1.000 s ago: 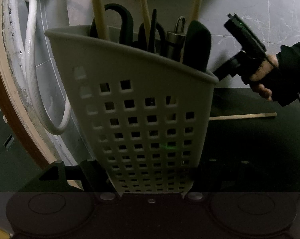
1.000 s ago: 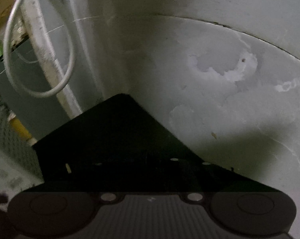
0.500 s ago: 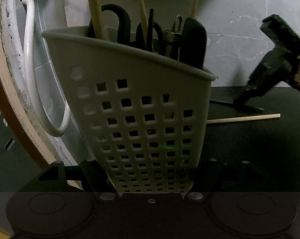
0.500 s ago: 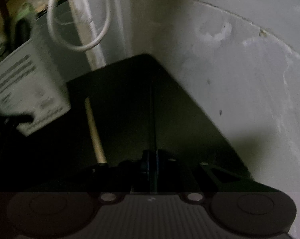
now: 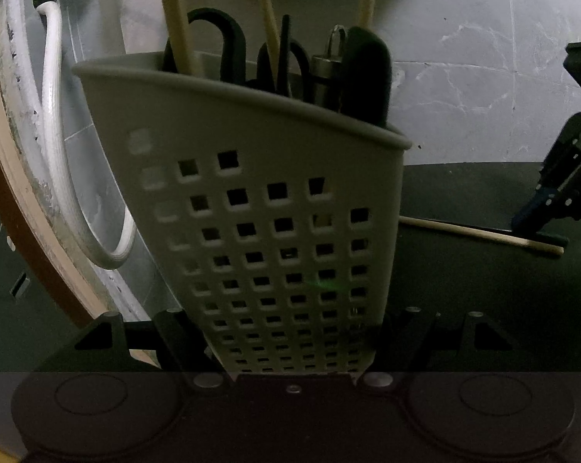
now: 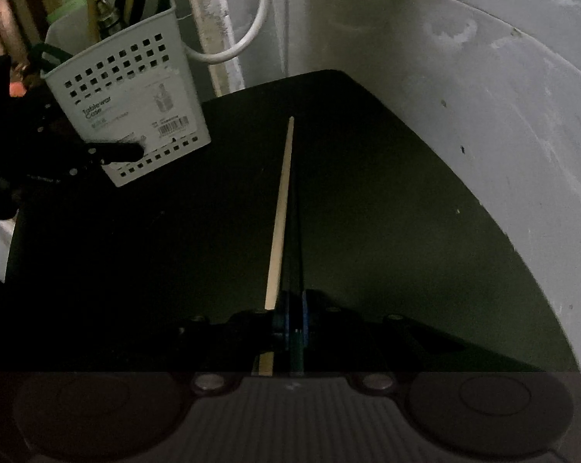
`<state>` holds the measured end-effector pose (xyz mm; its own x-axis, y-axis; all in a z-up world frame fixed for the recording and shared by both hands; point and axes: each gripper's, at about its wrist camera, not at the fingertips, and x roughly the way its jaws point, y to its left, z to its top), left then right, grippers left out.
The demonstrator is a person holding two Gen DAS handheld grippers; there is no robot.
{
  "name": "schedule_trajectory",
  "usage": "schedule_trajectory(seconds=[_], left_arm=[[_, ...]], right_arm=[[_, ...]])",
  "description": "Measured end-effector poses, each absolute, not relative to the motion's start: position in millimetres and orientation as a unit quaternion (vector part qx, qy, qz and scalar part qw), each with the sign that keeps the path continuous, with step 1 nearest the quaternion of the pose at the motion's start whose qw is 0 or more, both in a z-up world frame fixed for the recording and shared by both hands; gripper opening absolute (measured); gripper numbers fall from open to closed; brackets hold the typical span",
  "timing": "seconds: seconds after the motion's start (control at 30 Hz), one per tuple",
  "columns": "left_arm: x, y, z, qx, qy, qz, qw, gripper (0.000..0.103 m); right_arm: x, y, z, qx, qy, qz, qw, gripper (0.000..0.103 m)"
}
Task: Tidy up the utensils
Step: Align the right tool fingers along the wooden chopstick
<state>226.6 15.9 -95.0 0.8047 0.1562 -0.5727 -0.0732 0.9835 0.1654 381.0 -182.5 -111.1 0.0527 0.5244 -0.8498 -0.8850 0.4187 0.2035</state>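
A grey perforated basket (image 5: 275, 208) fills the left wrist view, with my left gripper (image 5: 290, 320) shut on its lower sides. It holds wooden chopsticks, black scissors, a metal piece and a black handle. In the right wrist view the basket (image 6: 136, 108) hangs tilted at the upper left, a left finger (image 6: 117, 150) pressed against it. One wooden chopstick (image 6: 282, 208) lies on the dark table (image 6: 387, 212). My right gripper (image 6: 295, 308) is shut at its near end, a thin dark stick (image 6: 297, 231) running out from between the pads. From the left, the right gripper (image 5: 529, 220) is down at the chopstick (image 5: 479, 234).
A white hose (image 5: 55, 146) loops down the wall left of the basket. The grey wall (image 6: 445, 96) curves around the table's far and right sides. A wooden edge (image 5: 32, 254) runs along the far left.
The right gripper moved right and came down to the end of the lying chopstick. Its camera swung so the basket and chopstick came into view. The basket stayed put.
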Motion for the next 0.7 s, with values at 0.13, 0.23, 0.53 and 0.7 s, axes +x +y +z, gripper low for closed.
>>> schedule_trajectory(seconds=[0.13, 0.23, 0.53, 0.7], left_arm=[[227, 17, -95, 0.07, 0.307, 0.057, 0.947, 0.079], [227, 18, -95, 0.072, 0.307, 0.054, 0.947, 0.079], [228, 23, -95, 0.068, 0.304, 0.051, 0.949, 0.078], [228, 26, -95, 0.066, 0.304, 0.047, 0.949, 0.078]], right_arm=[[374, -178, -116, -0.153, 0.48, 0.474, 0.722, 0.007], [374, -176, -118, -0.125, 0.493, 0.45, 0.734, 0.008], [389, -194, -116, 0.012, 0.552, 0.389, 0.738, 0.063], [369, -188, -110, 0.043, 0.56, 0.299, 0.772, 0.075]])
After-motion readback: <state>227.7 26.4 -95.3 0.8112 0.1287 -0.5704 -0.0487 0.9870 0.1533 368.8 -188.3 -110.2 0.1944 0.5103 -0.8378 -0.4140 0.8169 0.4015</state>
